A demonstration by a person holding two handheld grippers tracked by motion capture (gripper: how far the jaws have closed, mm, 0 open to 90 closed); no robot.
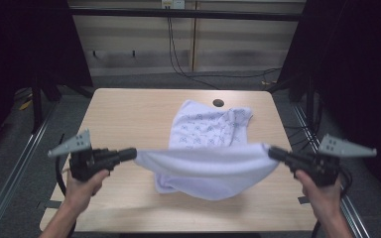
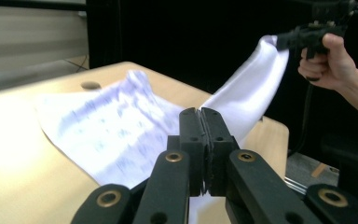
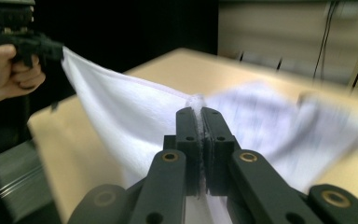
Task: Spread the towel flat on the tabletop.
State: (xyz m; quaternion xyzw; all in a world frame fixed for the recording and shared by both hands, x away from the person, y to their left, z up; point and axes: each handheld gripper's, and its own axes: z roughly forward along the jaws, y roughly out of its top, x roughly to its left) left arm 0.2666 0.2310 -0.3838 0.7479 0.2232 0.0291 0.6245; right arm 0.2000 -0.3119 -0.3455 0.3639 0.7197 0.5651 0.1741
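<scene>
Hands at the near edge of the high view hold the left gripper (image 1: 129, 154) and right gripper (image 1: 274, 153), each clamped on a corner of the white cloth (image 1: 206, 163), stretched between them above the table (image 1: 129, 114); its printed far part lies on the wood. From the left gripper view, jaws pinch the cloth (image 2: 116, 135), rising right. From the right gripper view, jaws clench its edge (image 3: 135, 121). Lifting looks underway; spreading or folding remains.

Each black claw (image 1: 135, 154) has brass-ringed pivot screws, a grey three-cornered top plate (image 1: 71, 144) and a trailing black cable (forearms bare).
</scene>
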